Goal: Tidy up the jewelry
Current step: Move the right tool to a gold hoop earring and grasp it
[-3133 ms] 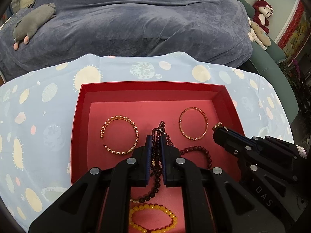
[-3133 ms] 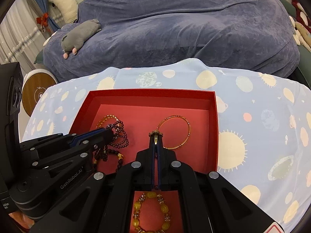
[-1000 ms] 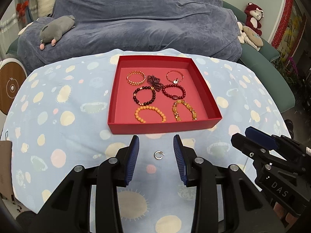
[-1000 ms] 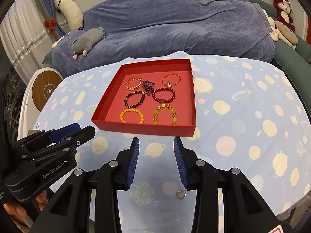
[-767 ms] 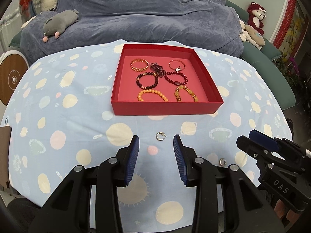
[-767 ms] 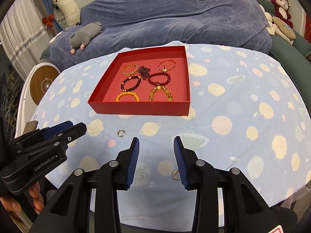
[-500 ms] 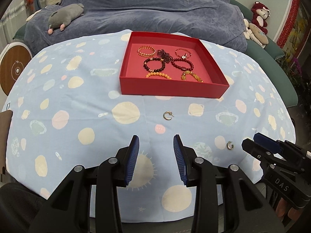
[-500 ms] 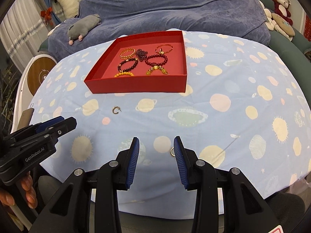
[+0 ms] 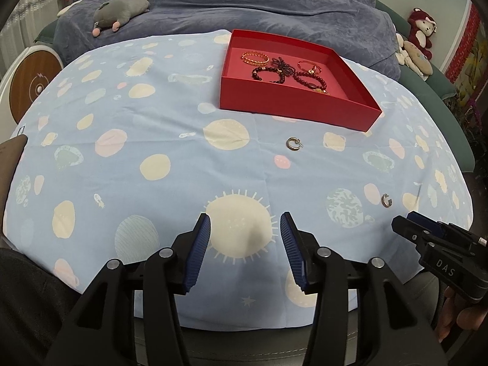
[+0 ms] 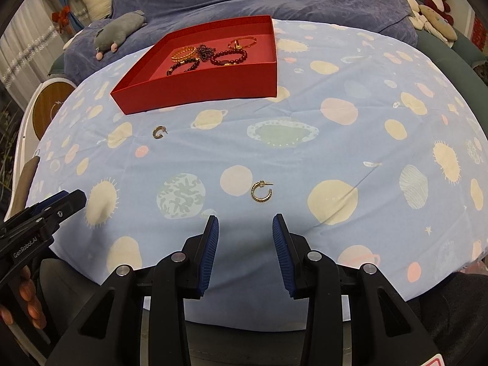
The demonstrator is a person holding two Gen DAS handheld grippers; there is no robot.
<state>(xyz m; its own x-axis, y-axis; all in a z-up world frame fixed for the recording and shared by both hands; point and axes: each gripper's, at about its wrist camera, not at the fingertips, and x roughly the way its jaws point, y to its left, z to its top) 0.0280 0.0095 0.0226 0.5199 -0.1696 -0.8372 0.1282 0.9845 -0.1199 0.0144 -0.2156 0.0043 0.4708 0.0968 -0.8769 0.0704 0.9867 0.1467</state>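
The bracelets already lie in the red tray (image 9: 292, 103); two hoop earrings remain on the worktop (image 9: 152, 128) in front of it. One earring (image 10: 261, 191) lies just ahead of the right claw (image 10: 245, 238), which is spread and empty. The other earring (image 9: 293, 143) sits nearer the tray; the left claw (image 9: 245, 238), empty, is opening. Next, I judge, each claw must descend and pinch its earring.

Cloth (image 9: 152, 116) over worktop: pale blue, printed with cream suns, pink and cream discs, green-mottled planets. Box (image 10: 213, 84): red outside, pinker red floor. Bracelets (image 9: 280, 71) inside: dark red, amber, gold beads. Two earrings (image 10: 261, 192) (image 10: 159, 132): gold hoops. Hand-held gripper (image 9: 245, 247) pads: blue ribbed; bodies black. Blanket (image 9: 274, 6) behind: slate blue. Plush toy (image 9: 122, 7): grey, pink feet.
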